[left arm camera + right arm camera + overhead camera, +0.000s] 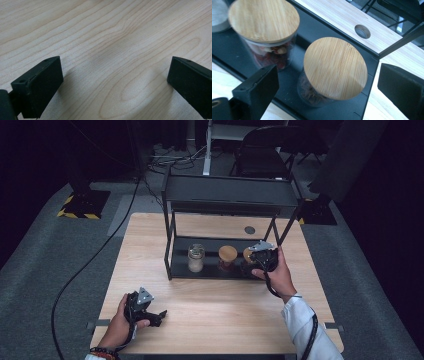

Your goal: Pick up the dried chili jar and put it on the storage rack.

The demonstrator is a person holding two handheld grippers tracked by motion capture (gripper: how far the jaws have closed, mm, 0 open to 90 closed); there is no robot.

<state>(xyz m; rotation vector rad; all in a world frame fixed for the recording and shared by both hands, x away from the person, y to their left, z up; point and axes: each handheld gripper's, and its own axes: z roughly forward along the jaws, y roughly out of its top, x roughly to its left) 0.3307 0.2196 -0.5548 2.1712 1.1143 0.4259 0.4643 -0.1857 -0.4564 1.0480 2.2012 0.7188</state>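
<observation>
One jar (335, 68) between right gripper (329, 90) jaws

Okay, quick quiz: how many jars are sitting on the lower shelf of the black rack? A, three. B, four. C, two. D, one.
A: the lower shelf carries a metal-lidded jar, a wooden-lidded jar, and another wooden-lidded jar under the right hand-held gripper.

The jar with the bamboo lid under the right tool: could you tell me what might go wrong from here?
1. The right tool stands open above the jar, pads not on it; closing on the wide lid alone might lift only the lid.
2. The red-filled jar stands close beside it, so the near pad could bump it.
3. The rack has an upper shelf overhead; lifting straight up may strike it.
</observation>
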